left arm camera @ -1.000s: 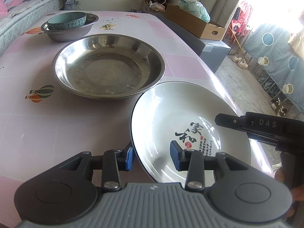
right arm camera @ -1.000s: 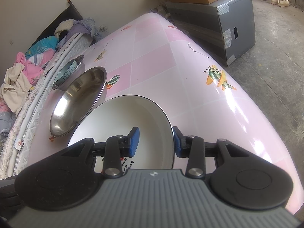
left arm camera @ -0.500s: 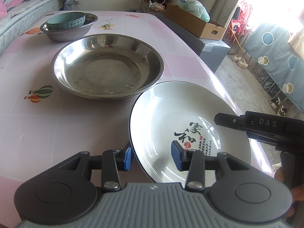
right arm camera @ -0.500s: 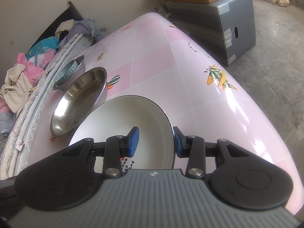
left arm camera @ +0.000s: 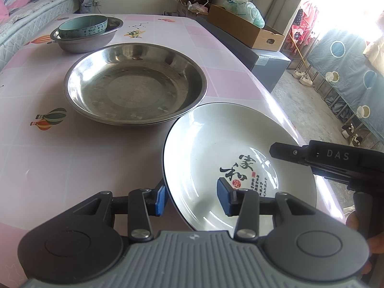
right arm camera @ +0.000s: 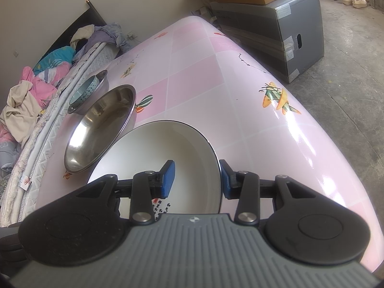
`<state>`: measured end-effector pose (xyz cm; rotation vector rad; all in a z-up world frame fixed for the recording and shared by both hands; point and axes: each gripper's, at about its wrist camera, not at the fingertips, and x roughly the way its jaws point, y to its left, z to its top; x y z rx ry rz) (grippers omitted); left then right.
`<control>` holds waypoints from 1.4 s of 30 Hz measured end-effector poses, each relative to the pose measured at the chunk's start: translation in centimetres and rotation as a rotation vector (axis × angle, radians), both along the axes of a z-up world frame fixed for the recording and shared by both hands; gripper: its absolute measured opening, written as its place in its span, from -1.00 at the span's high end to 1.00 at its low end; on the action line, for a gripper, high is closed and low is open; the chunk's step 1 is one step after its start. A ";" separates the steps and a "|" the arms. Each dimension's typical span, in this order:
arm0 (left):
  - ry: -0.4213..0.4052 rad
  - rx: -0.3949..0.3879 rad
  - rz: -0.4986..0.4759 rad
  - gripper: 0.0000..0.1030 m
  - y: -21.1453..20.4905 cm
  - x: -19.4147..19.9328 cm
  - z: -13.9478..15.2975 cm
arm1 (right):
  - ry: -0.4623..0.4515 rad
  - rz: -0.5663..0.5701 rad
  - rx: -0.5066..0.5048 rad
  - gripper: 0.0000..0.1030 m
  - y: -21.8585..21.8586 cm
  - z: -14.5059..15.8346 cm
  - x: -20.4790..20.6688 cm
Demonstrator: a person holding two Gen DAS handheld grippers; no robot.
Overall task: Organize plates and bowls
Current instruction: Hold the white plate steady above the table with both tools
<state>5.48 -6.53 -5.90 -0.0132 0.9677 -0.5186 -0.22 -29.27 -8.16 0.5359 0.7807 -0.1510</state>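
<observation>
near rim of the white ceramic plate with black calligraphy [left arm camera: 216, 144] is hidden behind the left tool [left arm camera: 190, 198] body. small script beside the characters is illegible. window area overexposed.

White plate [left arm camera: 216, 144] at the table's [left arm camera: 72, 168] near right edge, its rim between the left gripper's [left arm camera: 190, 198] parted pads; steel plate [left arm camera: 134, 84] just behind it

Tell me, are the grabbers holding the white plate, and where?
No, nothing is gripped. The left gripper and right gripper each straddle the rim of the white plate, on opposite sides, with open jaws not pinching it.
</observation>
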 end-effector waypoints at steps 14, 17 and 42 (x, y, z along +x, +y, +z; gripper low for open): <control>-0.001 0.000 0.000 0.13 0.0 0.0 0.0 | -0.003 0.001 0.005 0.24 0.0 0.0 0.1; 0.000 0.000 0.000 0.13 0.0 0.1 0.0 | -0.003 0.001 0.006 0.24 0.0 0.0 0.1; 0.000 -0.001 -0.001 0.06 -0.1 0.1 -0.1 | -0.004 0.001 0.009 0.24 -0.1 -0.1 0.1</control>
